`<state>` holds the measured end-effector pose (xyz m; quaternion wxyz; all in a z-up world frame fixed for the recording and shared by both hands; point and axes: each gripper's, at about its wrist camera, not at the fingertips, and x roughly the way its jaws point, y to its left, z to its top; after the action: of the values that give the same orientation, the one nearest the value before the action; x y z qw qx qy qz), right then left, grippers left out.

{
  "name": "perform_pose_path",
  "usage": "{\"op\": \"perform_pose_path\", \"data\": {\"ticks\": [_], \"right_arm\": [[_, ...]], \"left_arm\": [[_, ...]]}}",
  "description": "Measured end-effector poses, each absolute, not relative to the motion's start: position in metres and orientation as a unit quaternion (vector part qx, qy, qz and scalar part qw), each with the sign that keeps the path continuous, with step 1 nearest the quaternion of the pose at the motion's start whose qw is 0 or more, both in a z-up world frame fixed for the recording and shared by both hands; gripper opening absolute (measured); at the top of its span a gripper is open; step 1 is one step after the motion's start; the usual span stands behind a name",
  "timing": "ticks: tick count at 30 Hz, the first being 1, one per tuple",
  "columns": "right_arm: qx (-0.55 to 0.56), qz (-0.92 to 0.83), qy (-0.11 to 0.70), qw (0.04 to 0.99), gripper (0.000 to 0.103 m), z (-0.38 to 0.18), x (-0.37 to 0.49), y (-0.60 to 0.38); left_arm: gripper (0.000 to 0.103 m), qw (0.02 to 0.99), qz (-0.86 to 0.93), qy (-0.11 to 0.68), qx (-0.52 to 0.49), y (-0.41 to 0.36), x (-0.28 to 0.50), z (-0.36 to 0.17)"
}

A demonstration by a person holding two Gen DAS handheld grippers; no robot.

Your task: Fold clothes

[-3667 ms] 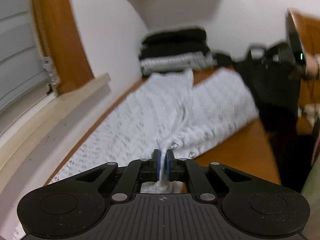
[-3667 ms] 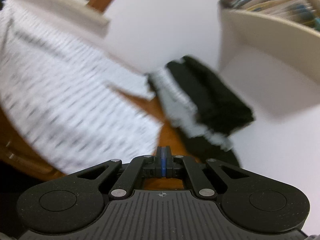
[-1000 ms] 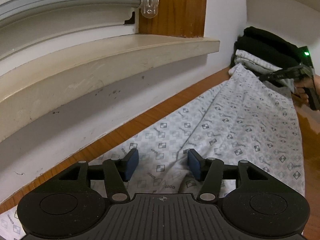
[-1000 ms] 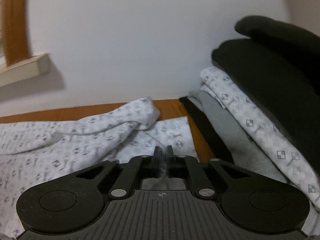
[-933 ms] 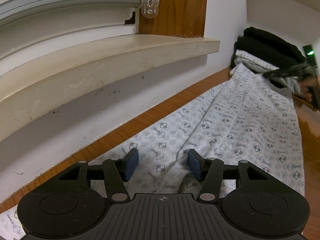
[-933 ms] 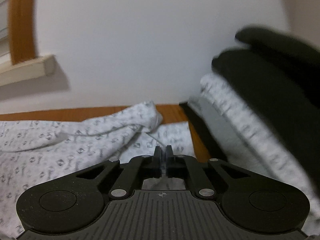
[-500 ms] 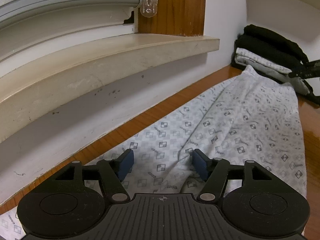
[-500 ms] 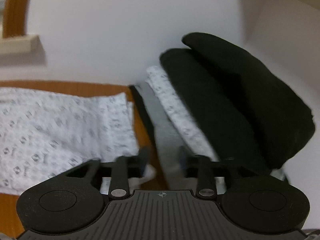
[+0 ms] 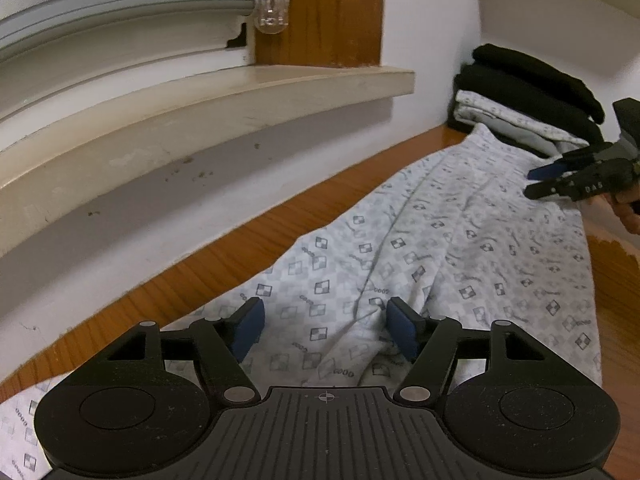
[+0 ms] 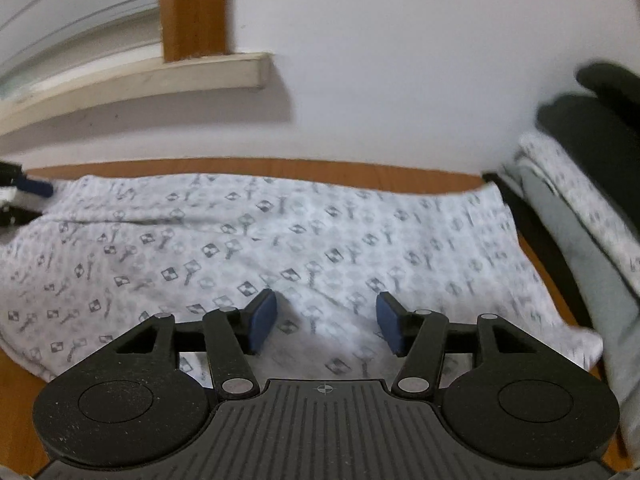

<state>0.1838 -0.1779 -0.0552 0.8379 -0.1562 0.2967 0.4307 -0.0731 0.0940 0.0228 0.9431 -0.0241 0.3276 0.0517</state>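
A white garment with a grey checker print (image 9: 460, 240) lies stretched along the wooden table (image 9: 248, 256), folded lengthwise. My left gripper (image 9: 326, 330) hovers open over one end of it, a raised crease of cloth lying between its blue pads untouched. At the far end my right gripper (image 9: 538, 182) shows, held by a hand. In the right wrist view the same garment (image 10: 280, 240) spreads flat, and the right gripper (image 10: 326, 322) is above it with jaws opening and nothing pressed between them. The left gripper's fingertips (image 10: 34, 187) peek in at the left edge.
A stack of folded clothes, black on top of printed and grey pieces (image 9: 528, 100), stands against the wall at the table's far end (image 10: 580, 208). A pale window sill (image 9: 200, 120) juts out over the table along the wall.
My right gripper let go of the garment's end, opened, and swung left from the stack to over the cloth. The left gripper widened a little and stayed in place.
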Motion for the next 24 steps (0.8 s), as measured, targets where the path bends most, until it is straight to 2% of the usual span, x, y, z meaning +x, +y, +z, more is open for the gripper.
{"op": "perform_pose_path", "data": {"ticks": [14,15,17,19,24], "right_arm": [[-0.143,0.389,0.296,0.860,0.058,-0.051,0.137,-0.248],[-0.148,0.388,0.290,0.862,0.058,-0.049,0.134,-0.244],[-0.151,0.399,0.279,0.860,0.059,-0.046,0.125,-0.233],[-0.148,0.423,0.266,0.853,0.066,-0.043,0.113,-0.219],[-0.157,0.485,0.257,0.821,0.072,-0.045,0.081,-0.174]], "left_arm": [[0.072,0.945,0.056,0.322,-0.017,0.055,-0.087,0.027],[0.073,0.947,0.060,0.315,-0.020,0.061,-0.097,0.035],[0.081,0.951,0.070,0.301,-0.023,0.075,-0.120,0.050],[0.083,0.952,0.084,0.293,-0.014,0.095,-0.150,0.064],[0.086,0.933,0.142,0.329,0.007,0.152,-0.226,0.064]]}}
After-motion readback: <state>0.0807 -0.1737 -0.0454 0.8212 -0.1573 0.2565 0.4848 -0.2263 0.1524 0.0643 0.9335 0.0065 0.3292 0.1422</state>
